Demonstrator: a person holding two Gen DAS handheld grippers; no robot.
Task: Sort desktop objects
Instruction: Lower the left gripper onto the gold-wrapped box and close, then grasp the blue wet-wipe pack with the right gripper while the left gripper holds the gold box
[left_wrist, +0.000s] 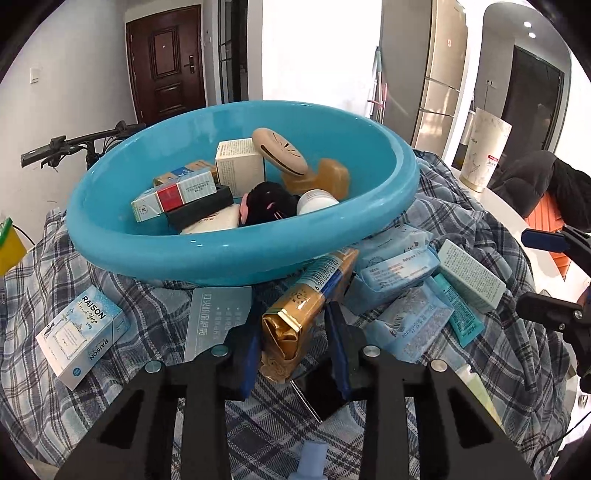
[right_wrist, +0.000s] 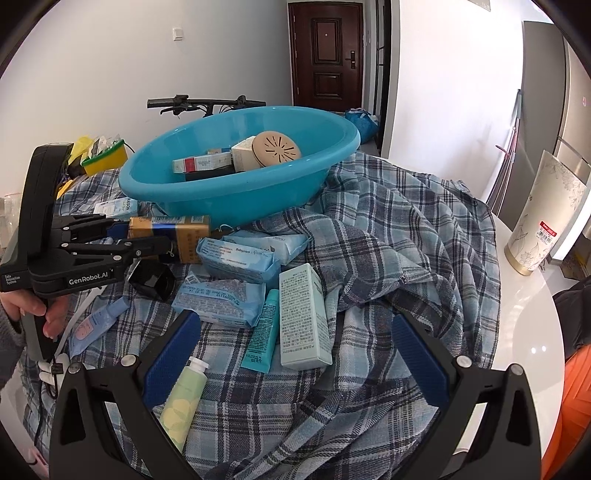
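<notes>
Left gripper (left_wrist: 295, 339) clamped on the gold packet (left_wrist: 306, 306); lift it clear toward twelve o'clock into the basin (left_wrist: 229, 254). Right gripper (right_wrist: 295, 354) gapes empty.

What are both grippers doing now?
Left gripper: closed on the gold packet.
Right gripper: open, holding nothing.

"RAISON French Yoga" on the pale blue box (left_wrist: 83, 336) left of the left claw (left_wrist: 295, 332), barcode digits beginning "6 9010" on the gold pack (left_wrist: 306, 302) between its pads, "GenRobot.AI" on that claw's black body (right_wrist: 88, 280), "Babycare" on a blue wipes pack (right_wrist: 240, 258) beyond the right claw (right_wrist: 295, 354)
</notes>
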